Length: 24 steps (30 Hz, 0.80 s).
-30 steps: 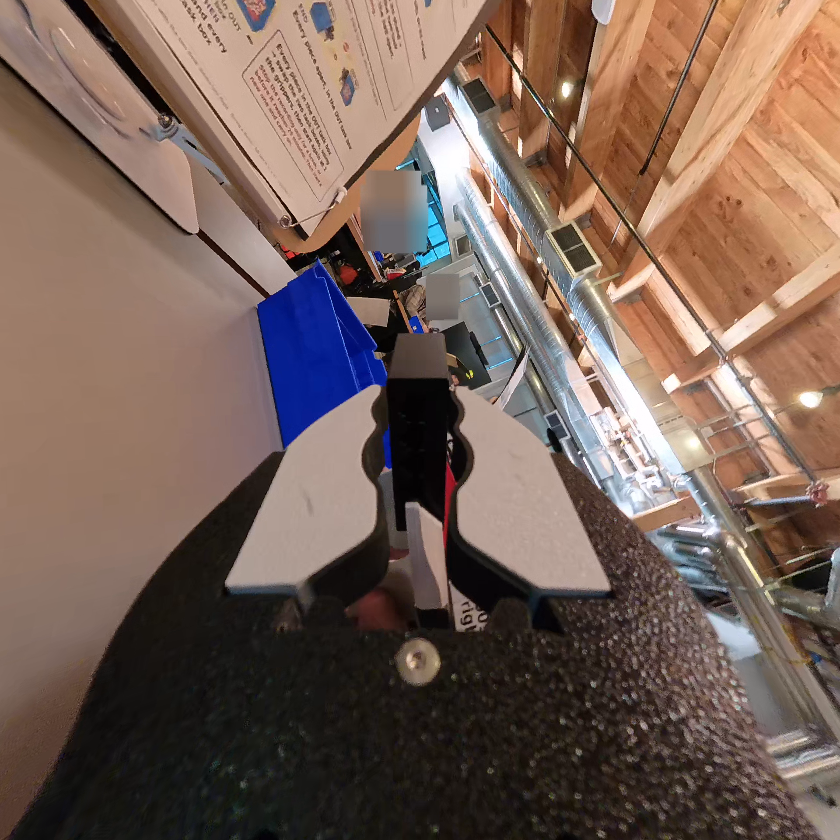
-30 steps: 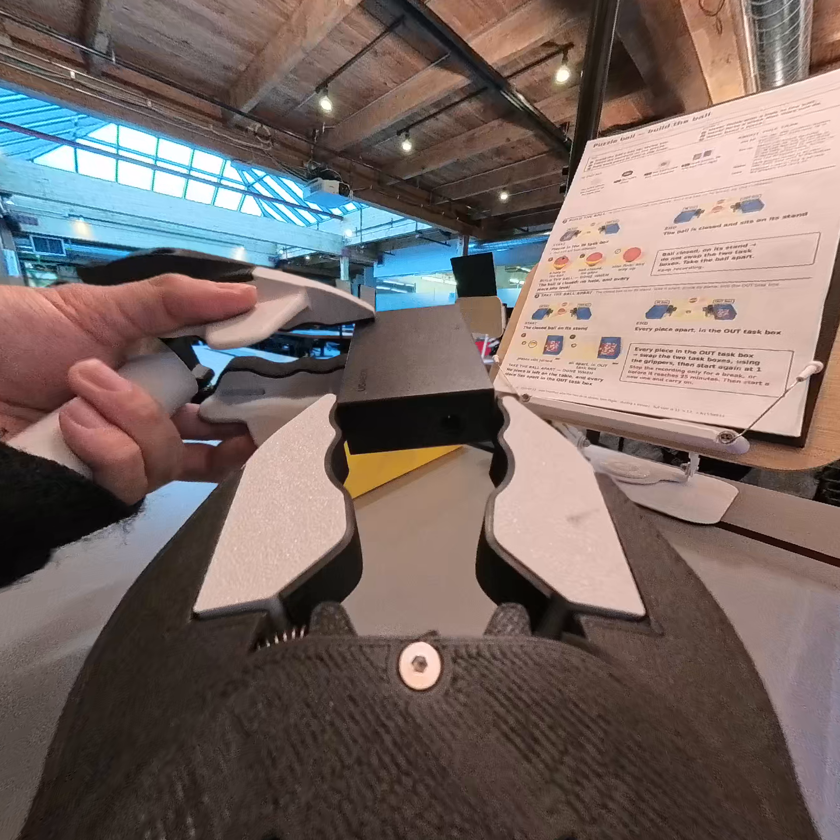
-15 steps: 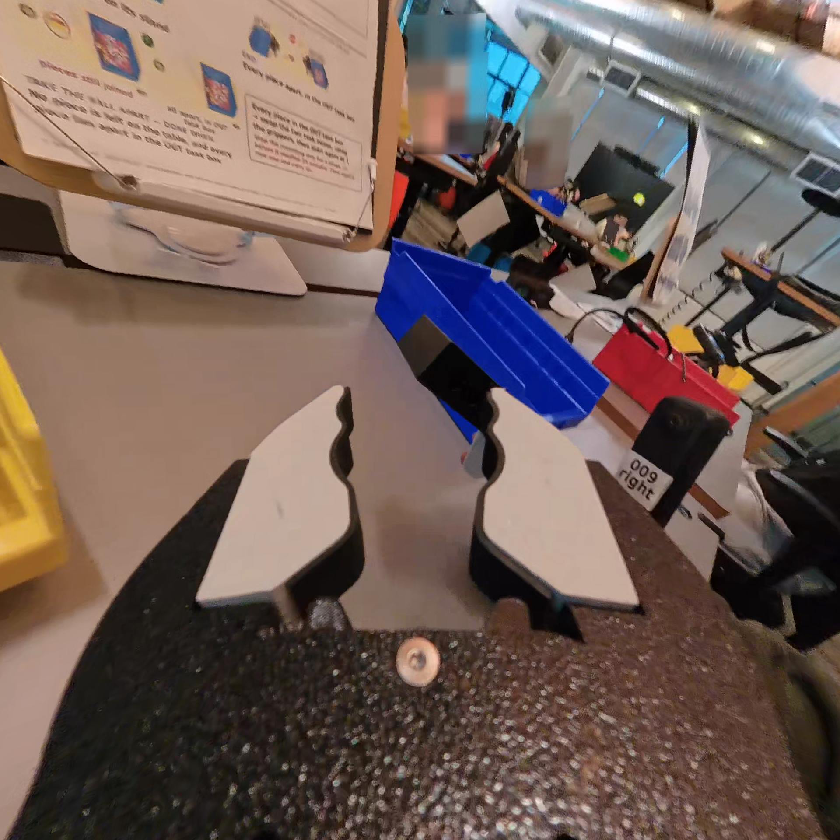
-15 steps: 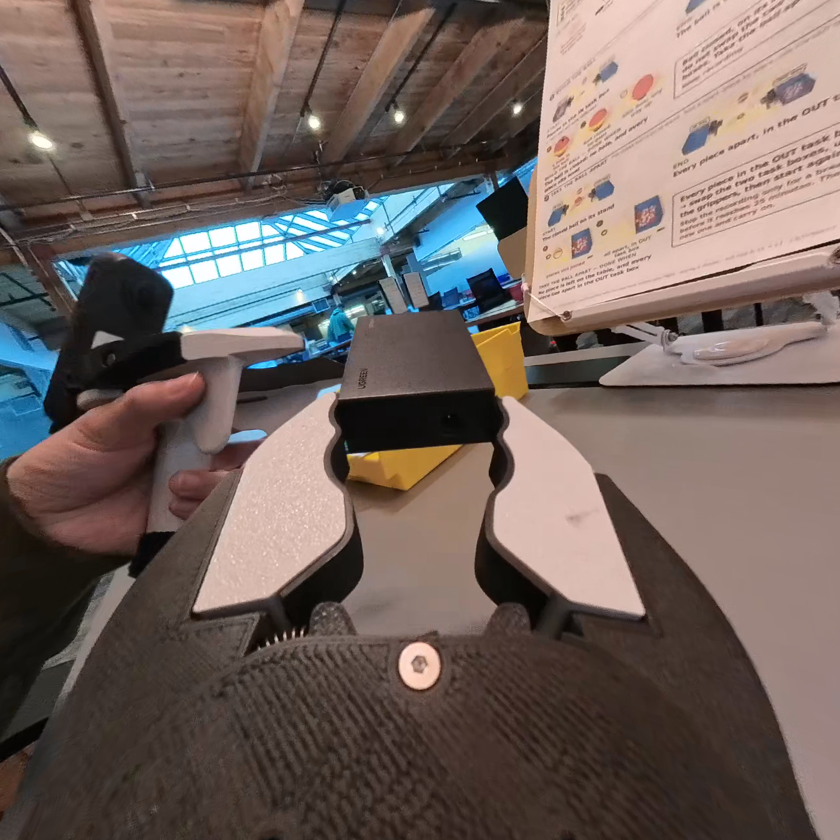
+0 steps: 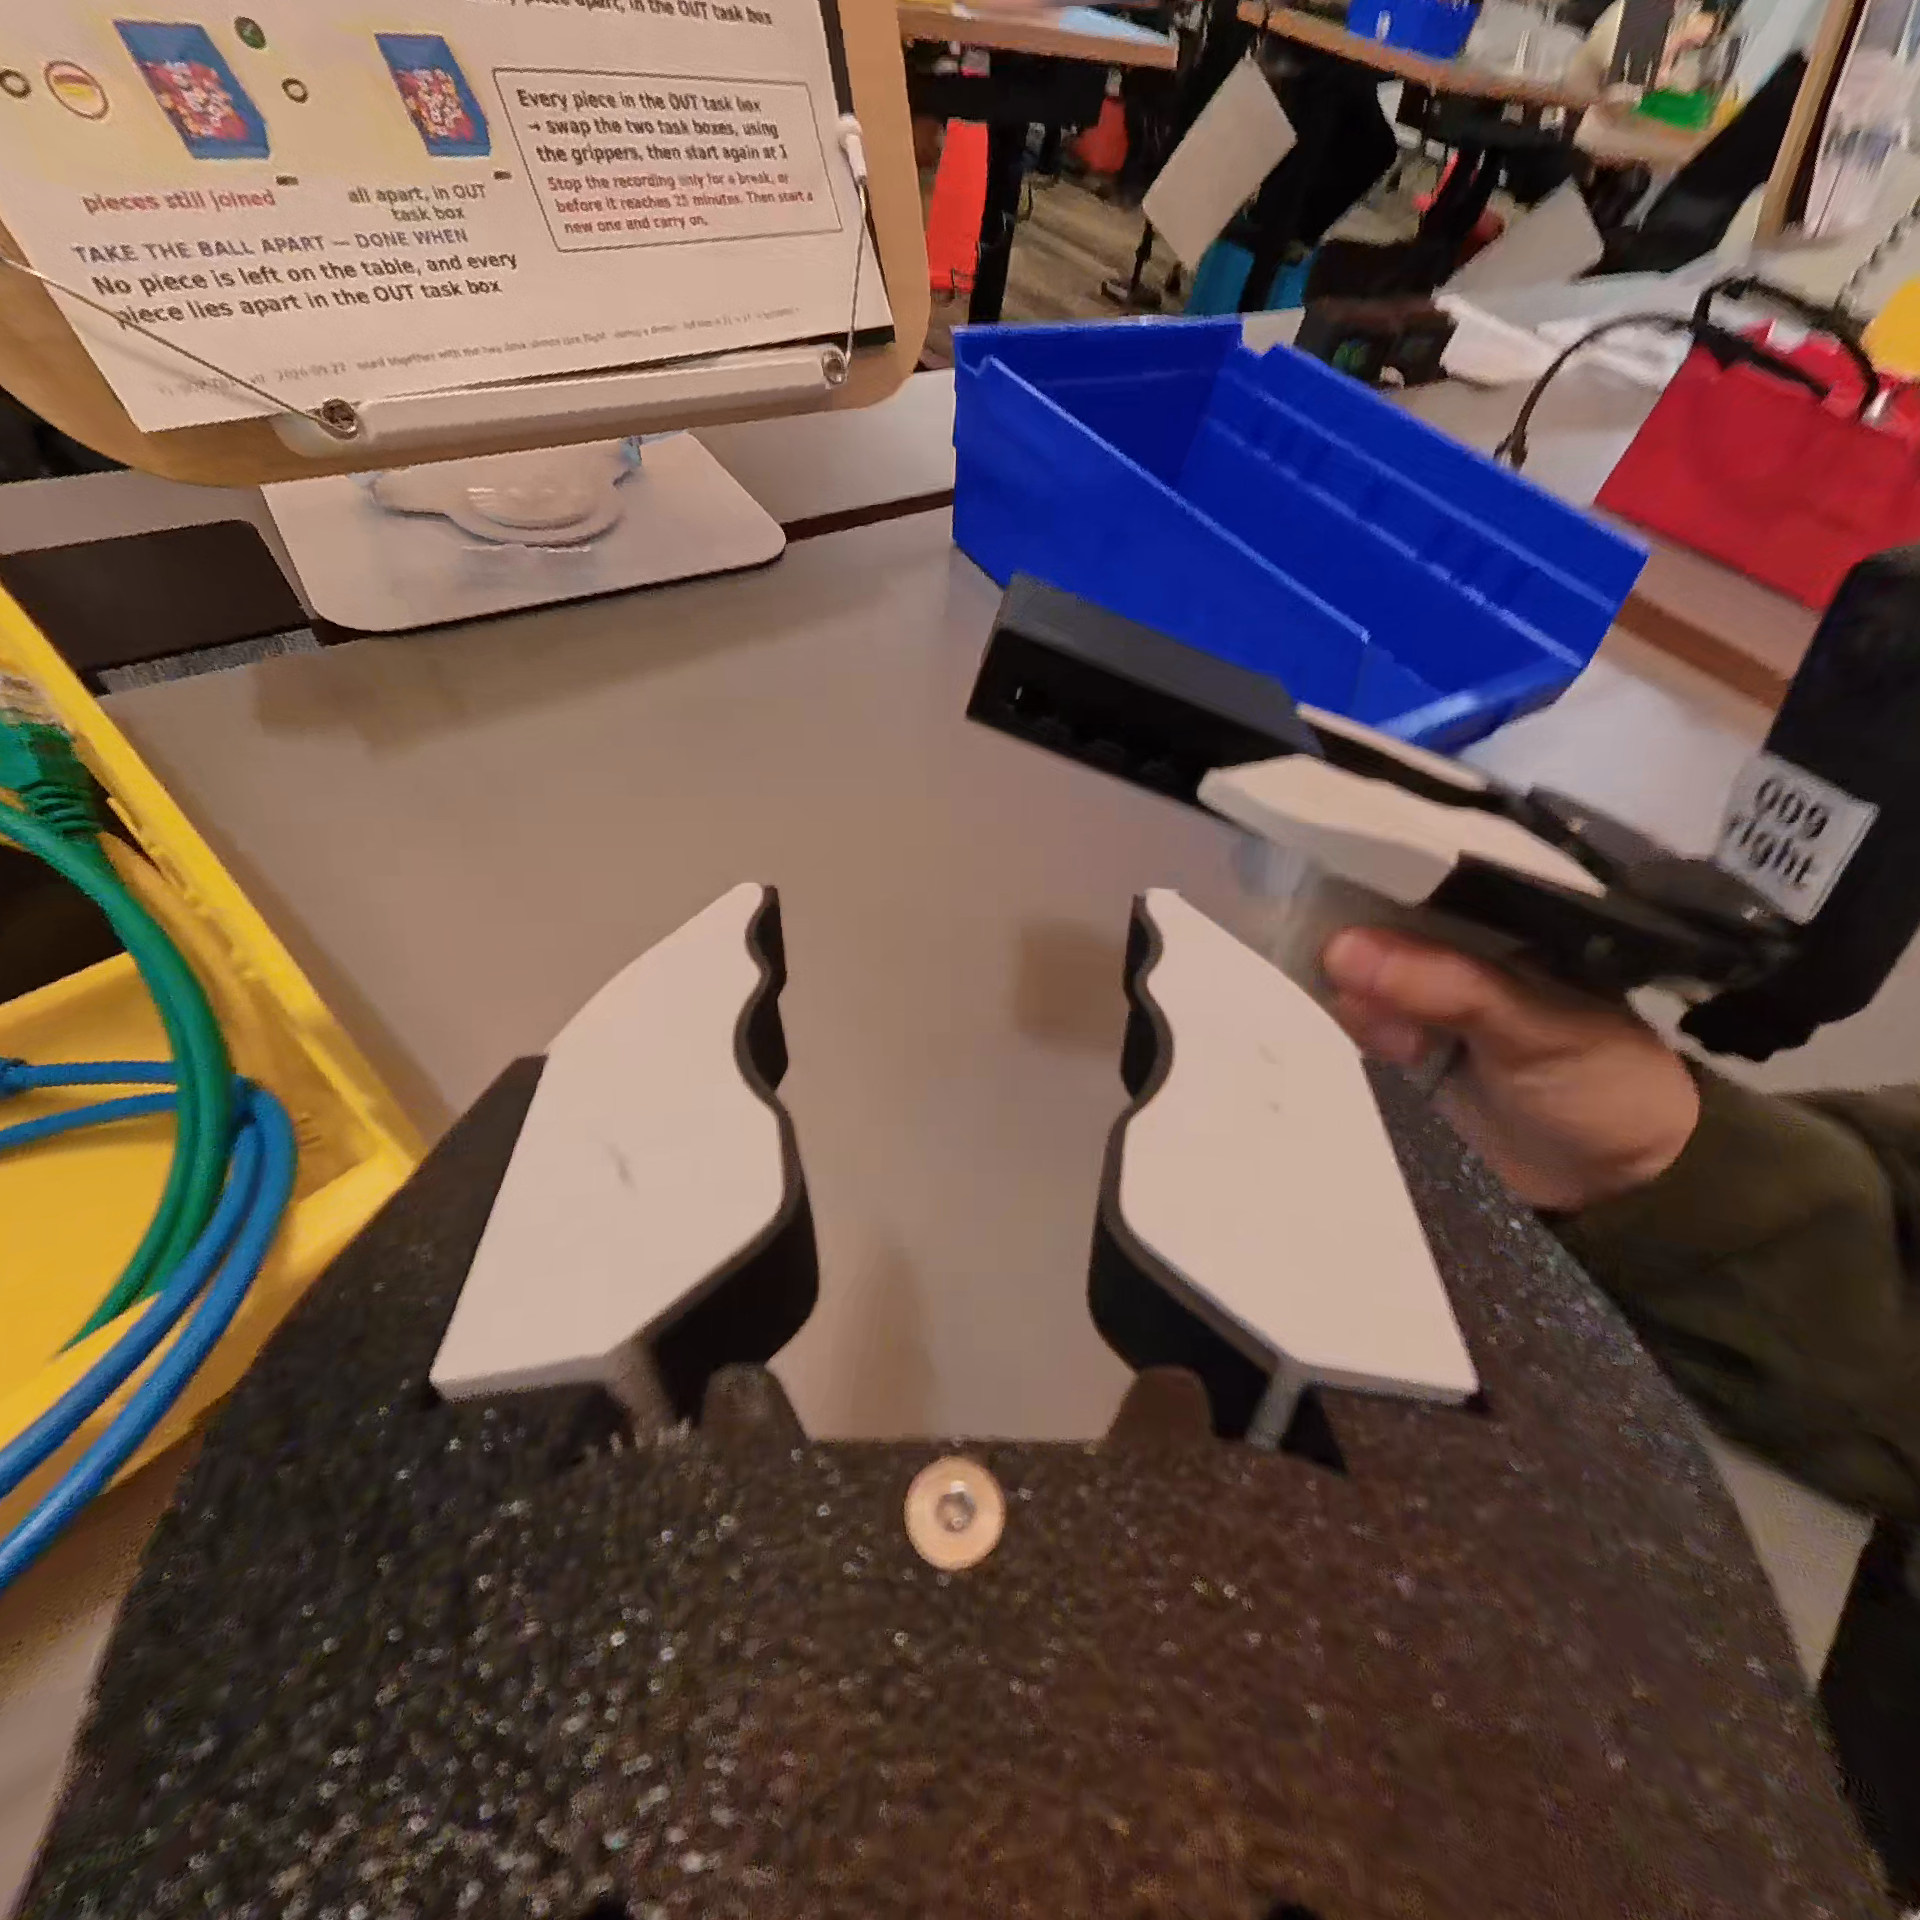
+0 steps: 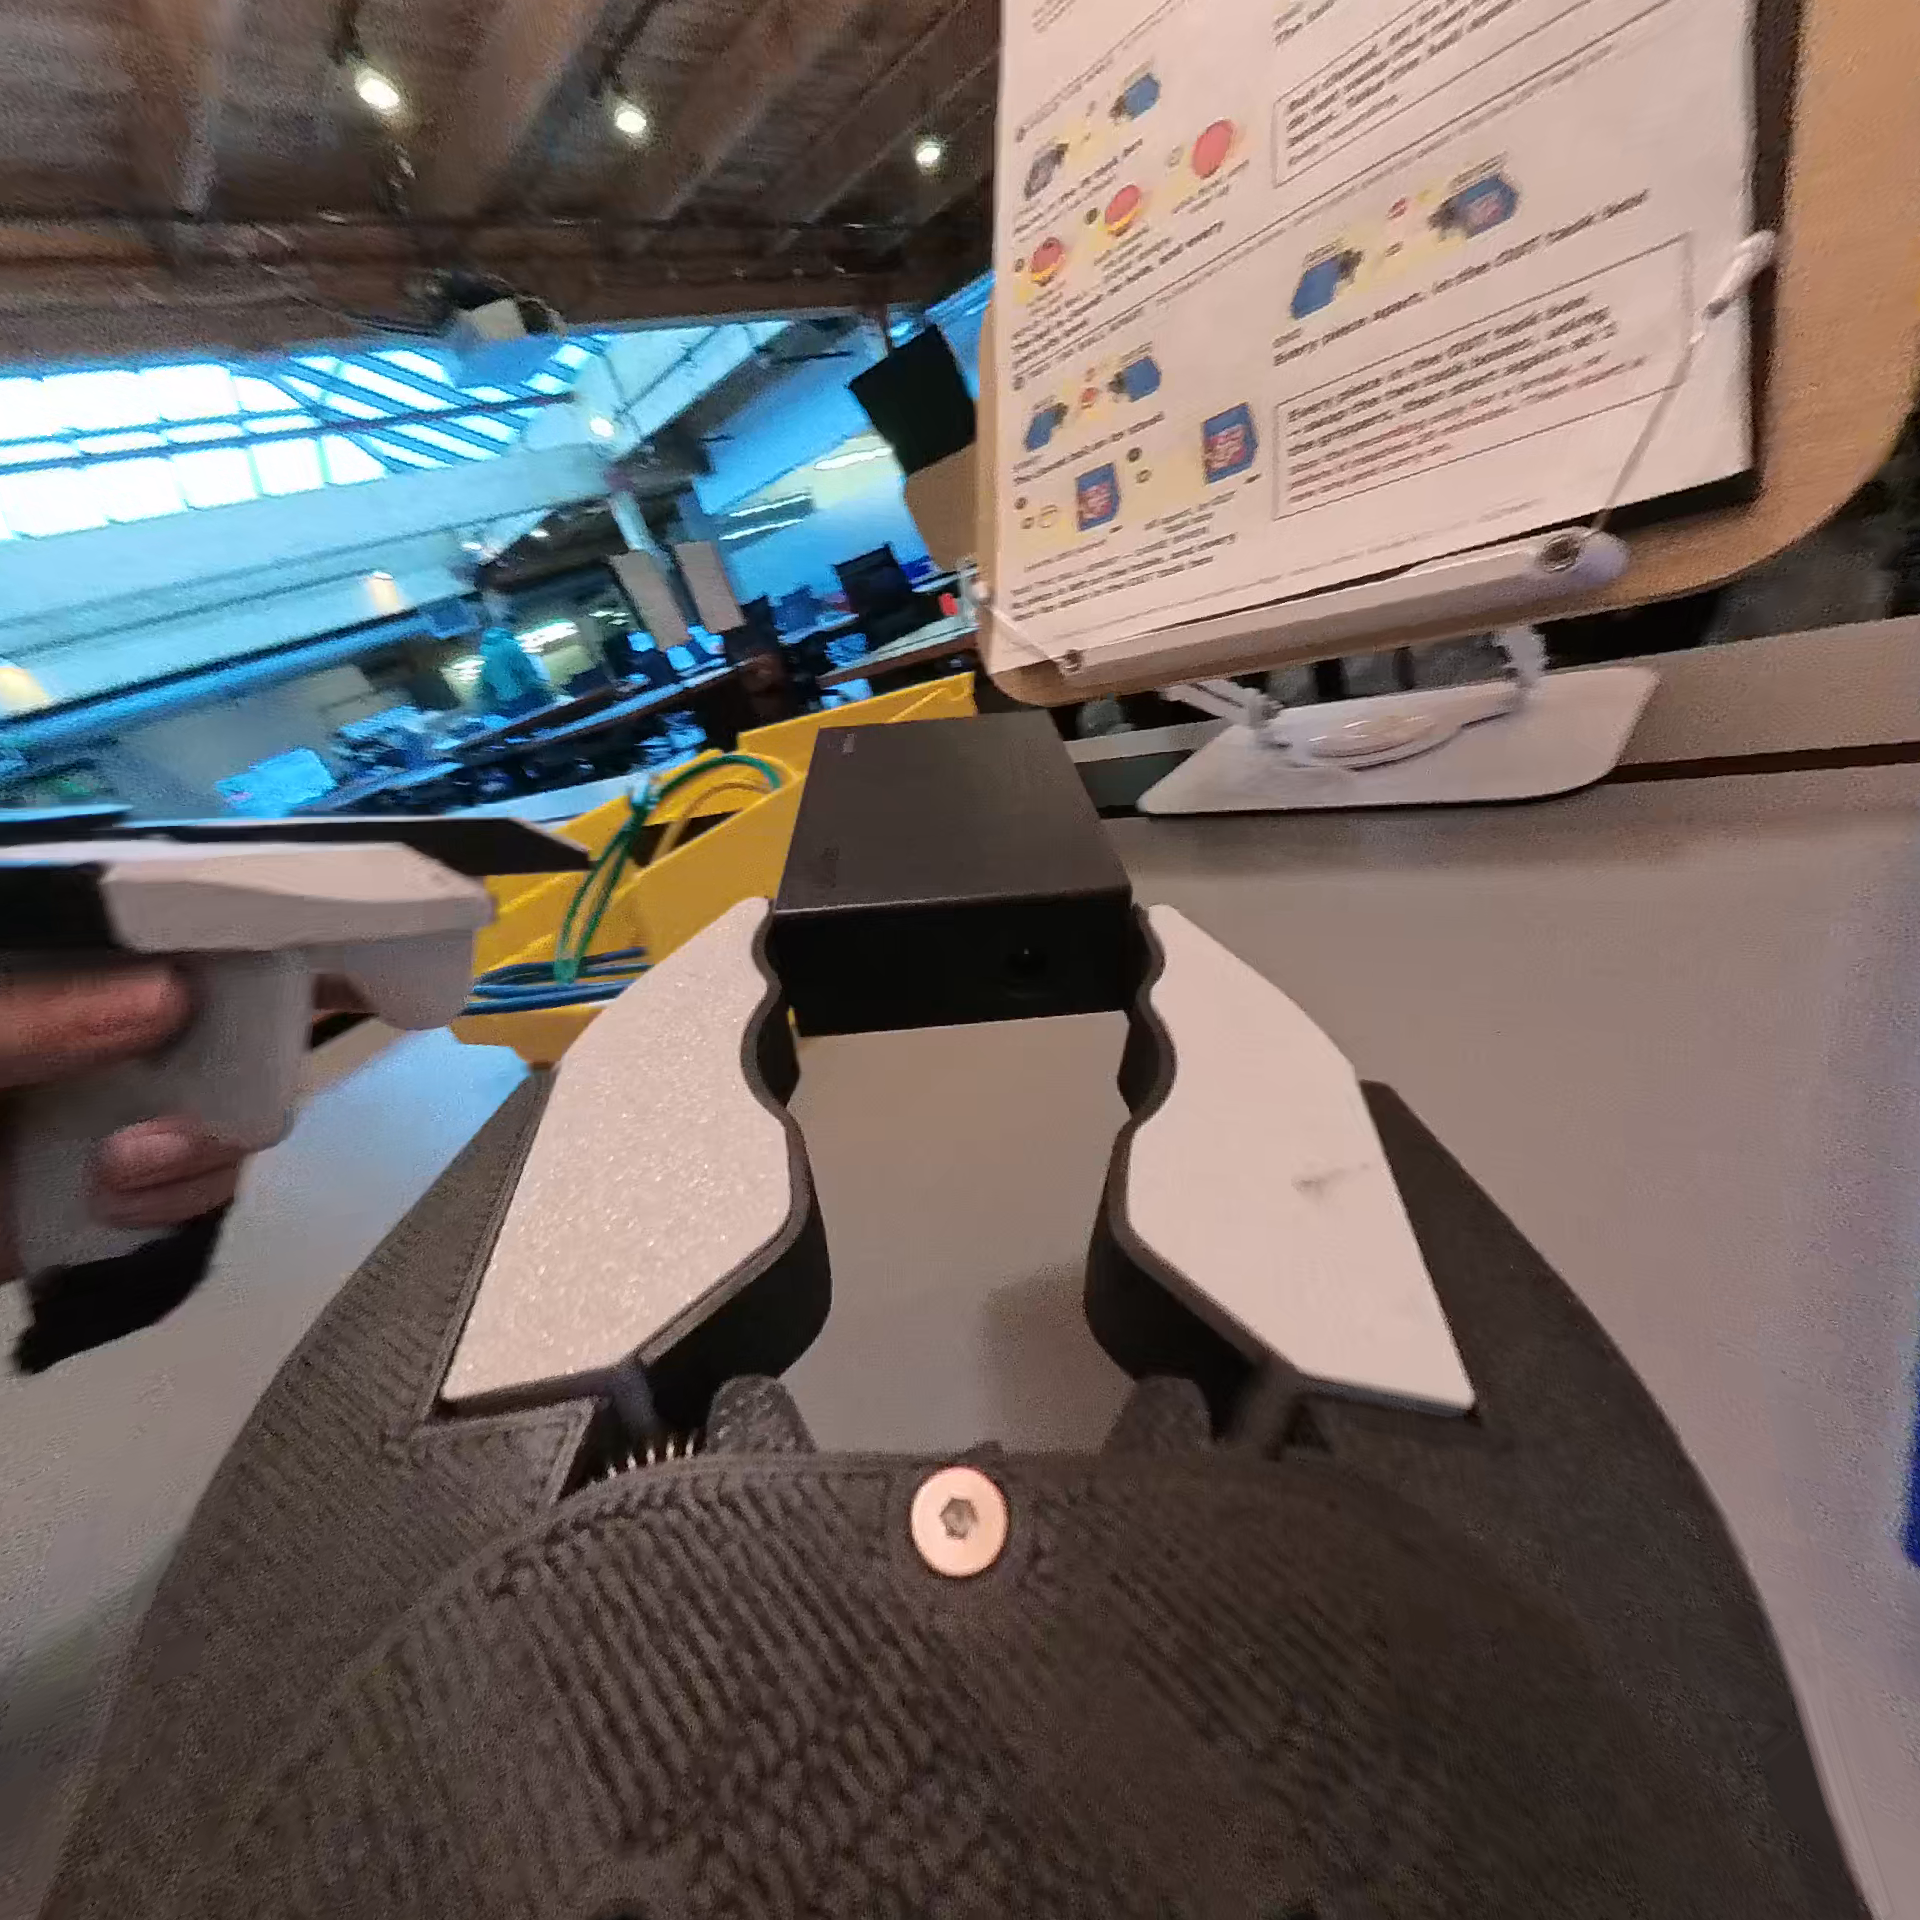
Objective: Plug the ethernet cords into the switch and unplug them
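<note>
My right gripper (image 6: 954, 956) is shut on the black switch (image 6: 951, 831) and holds it above the grey table. The left wrist view shows the switch (image 5: 1112, 675) from the side, sticking out of the right gripper's fingers (image 5: 1340, 821), ports toward the left. My left gripper (image 5: 951, 935) is open and empty over the table, left of the switch. Green and blue ethernet cords (image 5: 187, 1091) lie coiled in the yellow bin (image 5: 62, 1226) at the left. In the right wrist view the cords (image 6: 592, 914) and the bin (image 6: 707, 883) sit beyond the left gripper (image 6: 312, 904).
A blue bin (image 5: 1143, 499) stands at the back right of the table. An instruction sheet on a white stand (image 5: 520, 520) is at the back edge. A red bag (image 5: 1766, 488) is beyond the table. A hand and dark sleeve (image 5: 1558, 1091) hold the right gripper.
My left gripper let go of the switch, opened and swung down to face the table. The right gripper tilted down with the switch still in it.
</note>
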{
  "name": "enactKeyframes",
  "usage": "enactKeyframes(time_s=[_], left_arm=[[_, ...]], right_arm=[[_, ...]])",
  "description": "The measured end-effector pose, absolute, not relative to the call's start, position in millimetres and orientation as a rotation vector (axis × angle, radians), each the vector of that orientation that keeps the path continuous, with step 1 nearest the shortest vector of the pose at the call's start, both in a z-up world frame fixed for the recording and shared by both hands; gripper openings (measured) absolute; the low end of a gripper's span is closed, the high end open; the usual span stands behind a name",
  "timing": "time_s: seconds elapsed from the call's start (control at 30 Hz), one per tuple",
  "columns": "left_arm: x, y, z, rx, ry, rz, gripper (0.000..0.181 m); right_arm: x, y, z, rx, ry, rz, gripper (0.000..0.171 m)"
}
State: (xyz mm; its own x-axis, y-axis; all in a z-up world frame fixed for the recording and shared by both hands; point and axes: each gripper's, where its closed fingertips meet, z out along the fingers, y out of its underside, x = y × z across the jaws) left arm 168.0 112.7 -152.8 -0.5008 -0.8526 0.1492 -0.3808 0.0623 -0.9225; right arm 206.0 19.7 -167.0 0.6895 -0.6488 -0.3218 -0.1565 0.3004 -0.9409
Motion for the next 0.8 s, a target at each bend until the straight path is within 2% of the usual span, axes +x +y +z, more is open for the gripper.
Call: enactKeyframes(time_s=[0.03,0.27,0.4,0.5,0.63,0.8], left_arm=[[165.4,116.8,-155.9,-1.207,1.926,-1.397,0.061],[159.0,194.4,-156.0,-1.156,1.856,-1.101,0.046],[162.9,275.4,-146.2,-1.273,1.793,-0.875,0.046],[159.8,310.8,-164.7,-1.325,1.970,-0.670,0.049],[161.7,286.0,-188.2,-1.337,2.258,-0.738,0.051],[197.4,266.8,-191.9,-1.326,2.322,-0.694,0.048]], right_arm=[[207.7,15.9,-166.7,-1.252,0.797,-0.432,0.061],[211.9,2.1,-164.0,-1.280,0.797,-0.651,0.062],[211.2,-12.5,-161.5,-1.276,0.804,-0.788,0.062],[211.1,-21.7,-162.0,-1.273,0.828,-0.823,0.062],[213.0,-20.1,-162.8,-1.285,0.825,-0.829,0.062],[210.6,-14.8,-162.7,-1.307,0.790,-0.837,0.062]])
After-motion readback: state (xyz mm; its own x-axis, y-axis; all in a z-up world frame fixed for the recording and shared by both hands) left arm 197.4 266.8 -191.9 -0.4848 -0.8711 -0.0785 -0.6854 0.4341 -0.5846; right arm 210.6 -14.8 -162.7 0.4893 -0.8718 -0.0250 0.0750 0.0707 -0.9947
